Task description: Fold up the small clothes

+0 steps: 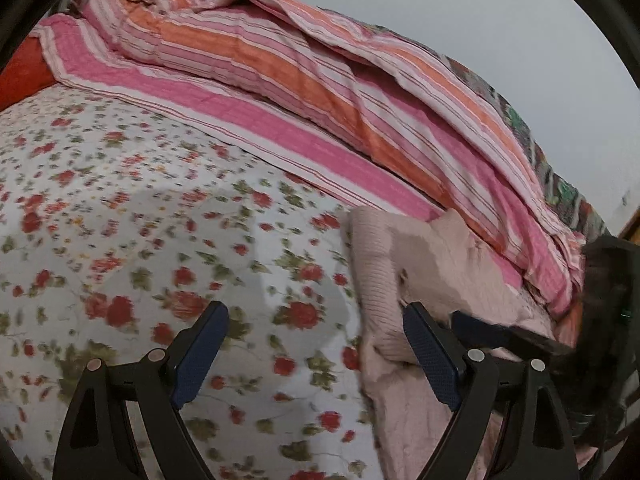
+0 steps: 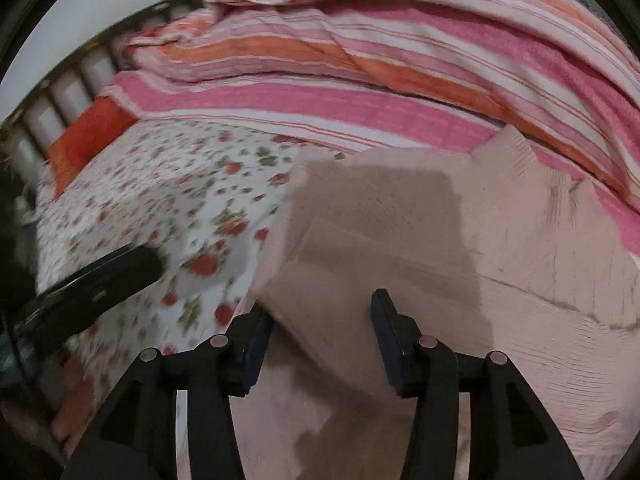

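Nearest the left wrist camera, the left gripper (image 1: pixel 316 356) stands with its jaws spread wide and nothing between the pads. Its left finger hangs over the floral bedsheet (image 1: pixel 140 216); its right finger (image 1: pixel 432 356) lies at the near edge of the pink knitted garment (image 1: pixel 420 256), over the cloth, though contact cannot be told. That garment lies on the bed to the right, its ribbed edge rolled up toward the sheet. Behind it a striped pink and orange quilt (image 1: pixel 280 80) is bunched along the far side of the bed. At the right edge a dark blurred shape is the right gripper (image 1: pixel 520 340), low over the garment.

From the right wrist camera, the right gripper (image 2: pixel 320 336) is partly parted, its jaws about half spread, with a folded layer of the pink knitted garment (image 2: pixel 520 240) lying beneath and between the fingers; the pads do not press on it. The garment covers most of the near bed, touching the striped quilt (image 2: pixel 360 60) at its far edge. The left gripper (image 2: pixel 92 284) shows as a dark blur over the floral bedsheet (image 2: pixel 180 184). An orange-red pillow (image 2: pixel 88 136) lies by the barred headboard (image 2: pixel 72 88).
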A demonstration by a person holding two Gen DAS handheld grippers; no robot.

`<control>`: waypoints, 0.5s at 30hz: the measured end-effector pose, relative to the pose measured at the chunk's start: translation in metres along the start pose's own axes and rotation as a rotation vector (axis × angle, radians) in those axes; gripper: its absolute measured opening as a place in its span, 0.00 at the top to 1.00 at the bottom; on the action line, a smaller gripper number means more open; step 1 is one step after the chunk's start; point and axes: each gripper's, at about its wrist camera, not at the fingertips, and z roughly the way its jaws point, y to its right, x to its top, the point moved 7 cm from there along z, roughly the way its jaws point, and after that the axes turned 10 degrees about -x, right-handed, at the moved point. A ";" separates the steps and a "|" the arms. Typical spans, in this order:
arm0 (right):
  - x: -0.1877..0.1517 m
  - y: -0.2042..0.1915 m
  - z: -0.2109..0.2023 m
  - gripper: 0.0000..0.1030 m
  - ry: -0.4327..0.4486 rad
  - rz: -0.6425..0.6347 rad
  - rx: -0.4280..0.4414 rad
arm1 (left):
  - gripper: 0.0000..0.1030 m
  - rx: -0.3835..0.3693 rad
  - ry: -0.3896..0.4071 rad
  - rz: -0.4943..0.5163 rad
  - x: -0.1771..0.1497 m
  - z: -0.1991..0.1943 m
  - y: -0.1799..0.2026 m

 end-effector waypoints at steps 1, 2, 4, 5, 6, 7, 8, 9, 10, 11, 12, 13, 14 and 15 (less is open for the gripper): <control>-0.001 0.005 -0.008 0.52 0.027 0.004 -0.008 | 0.15 -0.014 -0.008 0.011 -0.002 0.002 0.005; -0.004 0.014 -0.022 0.51 0.066 0.013 -0.017 | 0.15 -0.025 -0.009 0.023 -0.003 0.004 0.009; -0.013 0.041 -0.053 0.50 0.122 0.039 -0.022 | 0.15 -0.048 -0.008 0.067 -0.006 0.007 0.022; -0.016 0.057 -0.066 0.50 0.142 0.057 -0.038 | 0.16 -0.056 -0.010 0.090 -0.008 0.009 0.029; -0.020 0.071 -0.075 0.50 0.156 0.073 -0.060 | 0.16 -0.073 -0.015 0.115 -0.010 0.012 0.038; -0.024 0.086 -0.082 0.50 0.169 0.090 -0.085 | 0.17 -0.094 -0.022 0.126 -0.012 0.014 0.044; -0.029 0.103 -0.091 0.50 0.182 0.110 -0.113 | 0.19 -0.118 -0.033 0.133 -0.014 0.017 0.050; -0.040 0.127 -0.101 0.50 0.197 0.143 -0.160 | 0.23 -0.147 -0.048 0.139 -0.017 0.022 0.058; -0.044 0.139 -0.105 0.50 0.208 0.163 -0.189 | 0.24 -0.160 -0.056 0.145 -0.019 0.025 0.063; -0.055 0.160 -0.112 0.50 0.225 0.199 -0.233 | 0.29 -0.164 -0.062 0.155 -0.021 0.028 0.068; -0.062 0.175 -0.116 0.50 0.233 0.225 -0.253 | 0.35 -0.157 -0.066 0.178 -0.024 0.033 0.073; -0.069 0.188 -0.117 0.50 0.237 0.256 -0.267 | 0.36 -0.144 -0.067 0.200 -0.025 0.036 0.077; -0.081 0.207 -0.118 0.50 0.234 0.312 -0.278 | 0.38 -0.128 -0.068 0.222 -0.026 0.040 0.080; -0.088 0.218 -0.117 0.50 0.229 0.347 -0.281 | 0.40 -0.114 -0.072 0.238 -0.027 0.043 0.082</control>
